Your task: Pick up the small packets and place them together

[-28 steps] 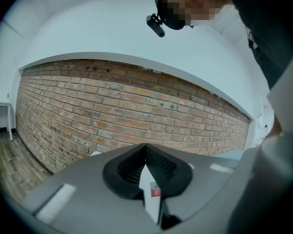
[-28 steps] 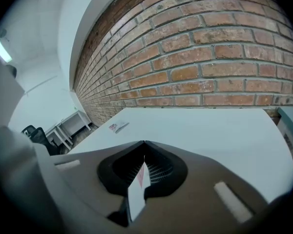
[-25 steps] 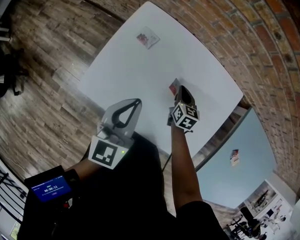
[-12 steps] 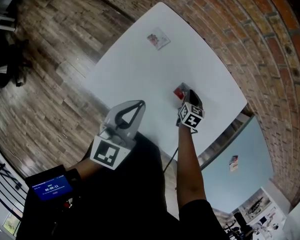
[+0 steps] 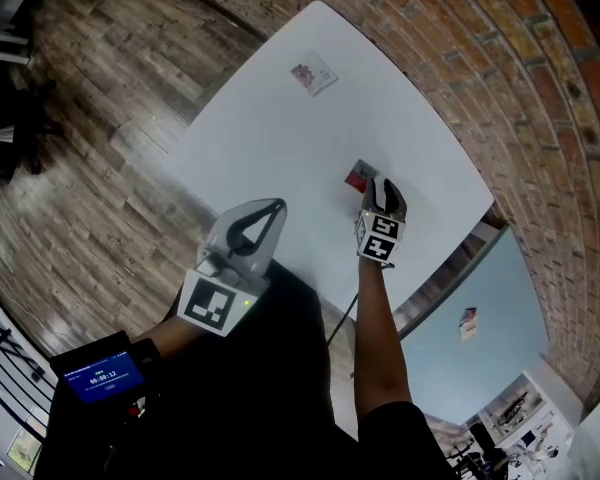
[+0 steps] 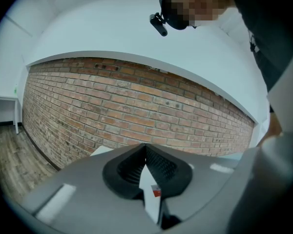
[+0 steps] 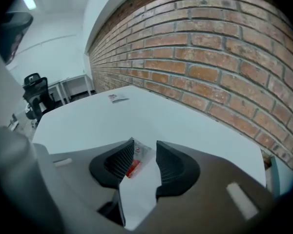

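On the white table [image 5: 270, 138], a small clear packet with red print [image 5: 360, 177] lies just ahead of my right gripper [image 5: 384, 186]. In the right gripper view the same packet [image 7: 136, 161] lies flat between the jaws of the right gripper [image 7: 144, 147], which are opening, and the pads are off it. A second packet [image 5: 313, 74] sits near the table's far corner and also shows as the far packet [image 7: 118, 98]. My left gripper [image 5: 276, 207] hovers over the near table edge, its tips together and nothing held; the left gripper [image 6: 145, 147] looks shut.
A brick wall [image 5: 500, 78] runs along the table's far and right sides. A pale blue table [image 5: 500, 298] at lower right carries another small packet [image 5: 469, 318]. Wooden floor [image 5: 90, 138] lies to the left, with a black office chair [image 7: 36, 99] beyond the table.
The right gripper's jaws have parted and the packet now rests on the table between them. The left gripper has stayed where it was.
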